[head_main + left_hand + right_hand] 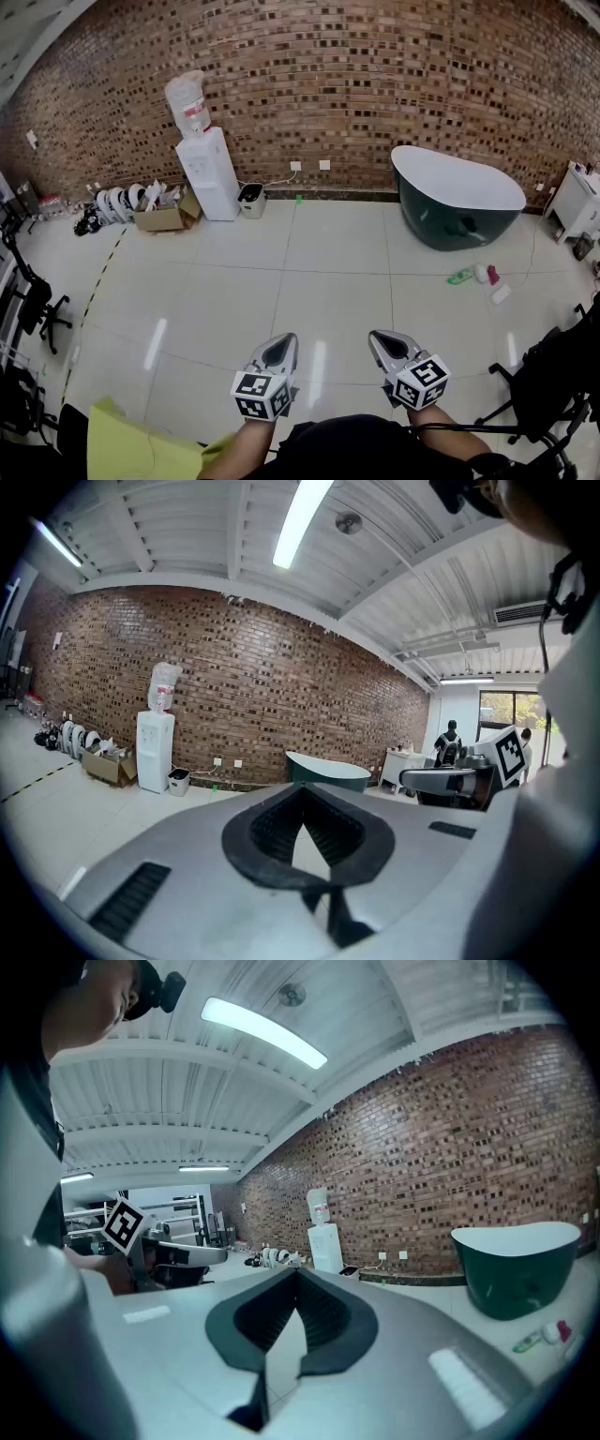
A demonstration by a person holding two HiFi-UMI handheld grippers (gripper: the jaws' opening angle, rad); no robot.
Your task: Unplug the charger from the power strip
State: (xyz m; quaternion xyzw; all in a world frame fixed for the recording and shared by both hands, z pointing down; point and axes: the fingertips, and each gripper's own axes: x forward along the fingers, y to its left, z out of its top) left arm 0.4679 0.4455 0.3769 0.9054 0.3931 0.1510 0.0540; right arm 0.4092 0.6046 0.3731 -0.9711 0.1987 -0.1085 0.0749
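Closest to me, my left gripper (281,343) and right gripper (382,339) sit side by side, low over the tiled floor (328,272), each with its jaws closed on nothing. Farther off on the right stands a dark green bathtub (459,202). On the left a white water dispenser (210,173) stands against the brick wall (375,84), with wall sockets (295,166) between them. I can't pick out the charger or power strip in any view.

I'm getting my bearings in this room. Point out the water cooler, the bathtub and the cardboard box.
Water cooler (208,178), head view, on its white front.
Bathtub (446,225), head view, on its dark green side.
Cardboard box (157,221), head view, on its front wall.
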